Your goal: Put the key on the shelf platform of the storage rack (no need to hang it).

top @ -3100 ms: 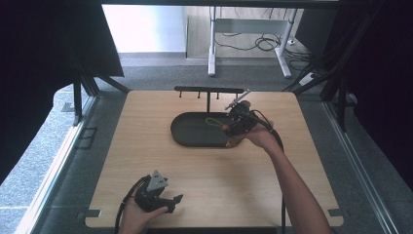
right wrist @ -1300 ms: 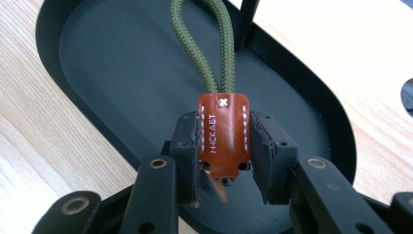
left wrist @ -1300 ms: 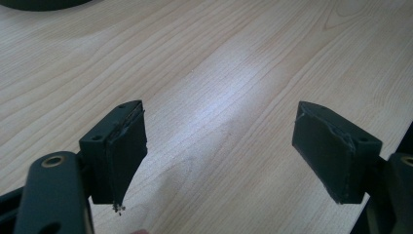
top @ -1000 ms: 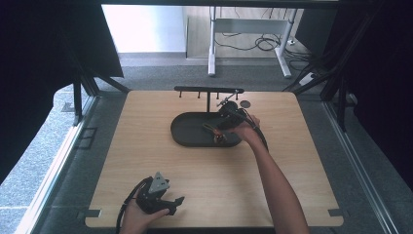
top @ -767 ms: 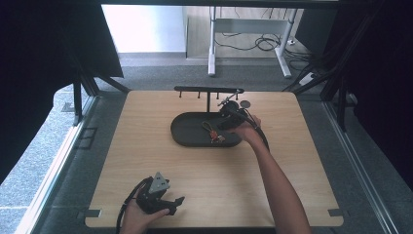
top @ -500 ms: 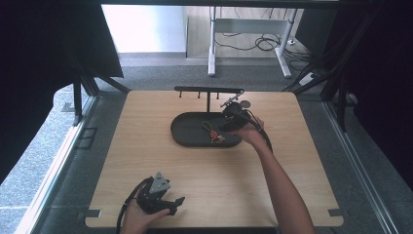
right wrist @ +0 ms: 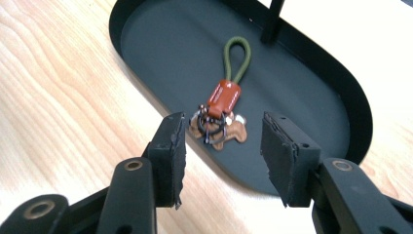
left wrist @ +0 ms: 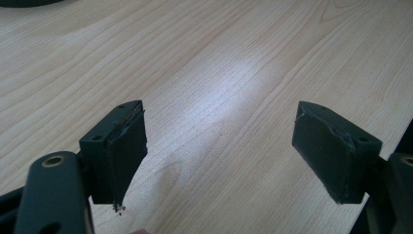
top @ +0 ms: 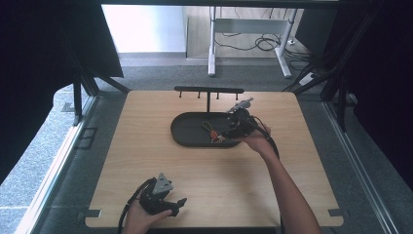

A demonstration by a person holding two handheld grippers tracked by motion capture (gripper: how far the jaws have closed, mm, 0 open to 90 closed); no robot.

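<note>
Down at the near edge of the counter (top: 146, 146) I've parked my left gripper (top: 163, 200), jaws spread over bare wood, out of the way. Farther out, my right gripper (right wrist: 224, 146) hangs jaws apart over the keychain (right wrist: 220, 111) lying in the black tray (right wrist: 146, 39), probably lined up for a grab.

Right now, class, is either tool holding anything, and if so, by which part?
Nothing is held. The left tool is open over bare table. The right tool is open above the keychain in the black tray.
</note>
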